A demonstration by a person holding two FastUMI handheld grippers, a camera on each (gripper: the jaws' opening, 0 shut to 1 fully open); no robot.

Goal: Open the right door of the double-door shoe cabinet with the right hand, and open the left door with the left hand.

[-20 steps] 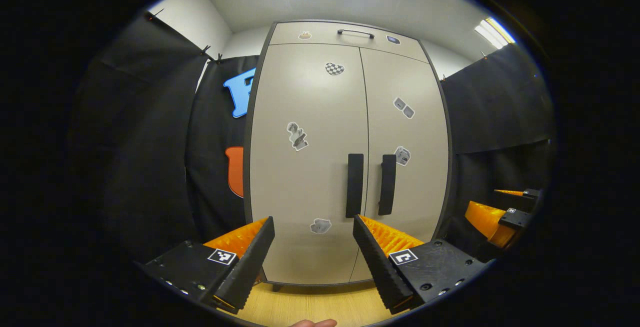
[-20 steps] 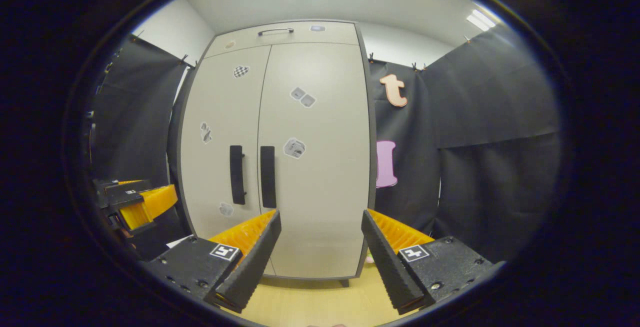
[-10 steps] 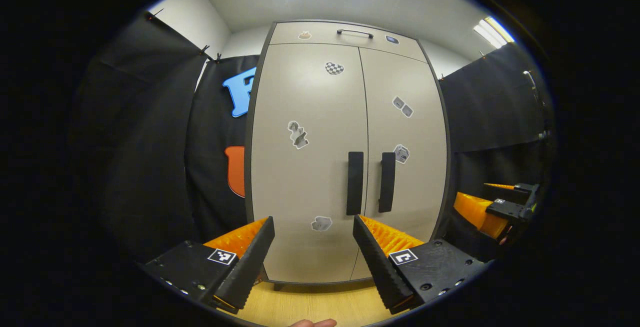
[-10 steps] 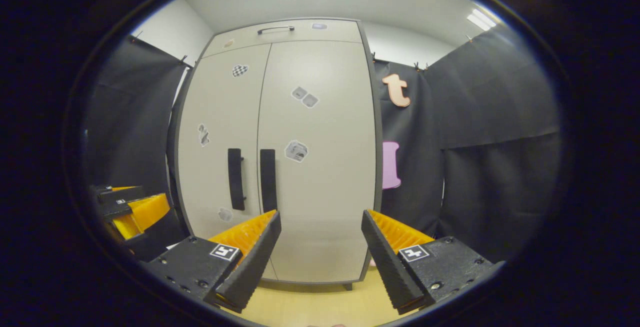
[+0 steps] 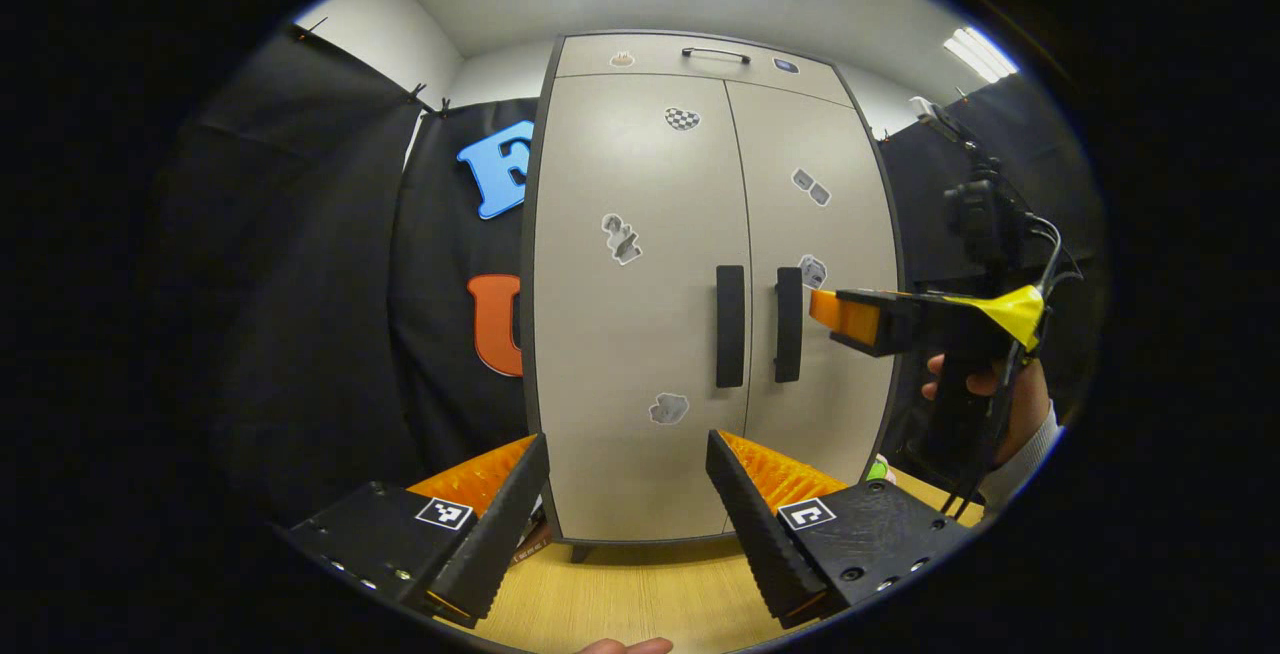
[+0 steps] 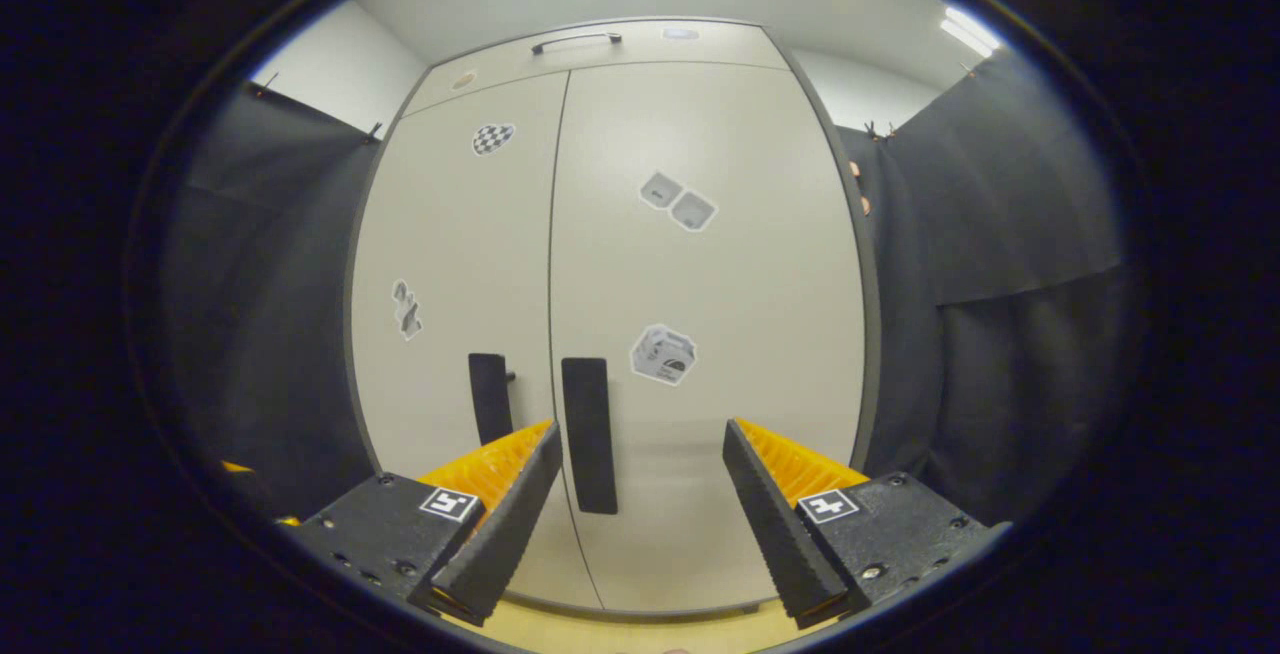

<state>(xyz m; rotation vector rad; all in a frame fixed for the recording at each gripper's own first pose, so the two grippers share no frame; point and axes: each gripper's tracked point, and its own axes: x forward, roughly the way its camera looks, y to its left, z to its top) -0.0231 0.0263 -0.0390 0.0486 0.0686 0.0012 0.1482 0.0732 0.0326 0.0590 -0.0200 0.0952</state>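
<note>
The beige double-door shoe cabinet (image 5: 640, 334) stands with both doors closed. Two dark vertical handles sit side by side at the centre seam: the left door handle (image 5: 730, 326) and the right door handle (image 5: 788, 324). My left gripper (image 5: 626, 441) is open and empty, well back from the cabinet and low in front of the left door. In the left gripper view, my right gripper (image 5: 838, 318) is held by a hand (image 5: 1012, 404), its tips just right of the right handle. In the right gripper view, the right gripper (image 6: 640, 426) is open, close to the right door, with the right handle (image 6: 590, 434) just inside its left finger.
A top panel with a slim bar handle (image 5: 716, 54) sits above the doors. Stickers dot both doors. Black cloth walls flank the cabinet on both sides. A light wooden floor (image 5: 620, 599) runs under the cabinet's short feet.
The right gripper has risen and moved in toward the right door handle, so the cabinet looms much larger in its view. The left gripper has shifted only slightly and stays open.
</note>
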